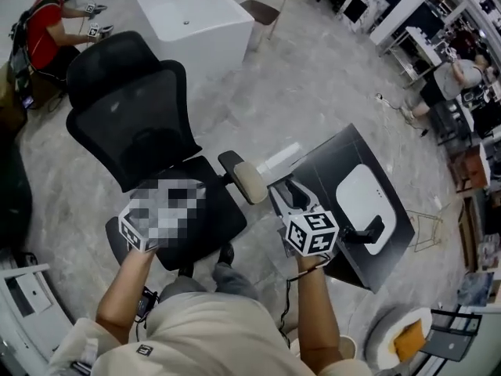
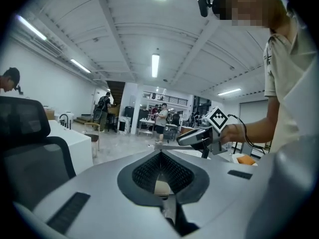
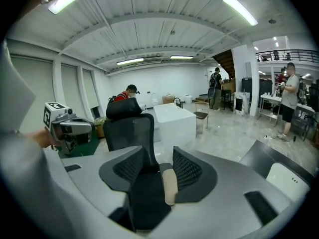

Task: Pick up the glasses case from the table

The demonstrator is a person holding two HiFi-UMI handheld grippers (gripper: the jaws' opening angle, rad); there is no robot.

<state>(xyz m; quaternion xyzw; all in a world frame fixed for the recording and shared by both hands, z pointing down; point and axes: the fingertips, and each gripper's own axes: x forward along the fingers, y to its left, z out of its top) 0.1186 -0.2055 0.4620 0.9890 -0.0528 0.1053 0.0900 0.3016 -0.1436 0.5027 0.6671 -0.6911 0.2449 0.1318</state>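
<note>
White case (image 1: pixel 364 200) lies flat on the dark table (image 1: pixel 329 159), at the person's right; right gripper (image 3: pixel 158 152) hangs over the table's near-left corner, just beside the case and not touching it, jaws pointing away from it toward the chair's (image 1: pixel 141 124) beige armrest (image 1: pixel 249 182). Right jaws stand partly apart with nothing between them, only chair and armrest in the gap beyond; in the right gripper view the case sits at the lower right, off the jaw line. Left gripper (image 2: pixel 160 153) over the chair seat, tips together, empty, well apart from the case.
</note>
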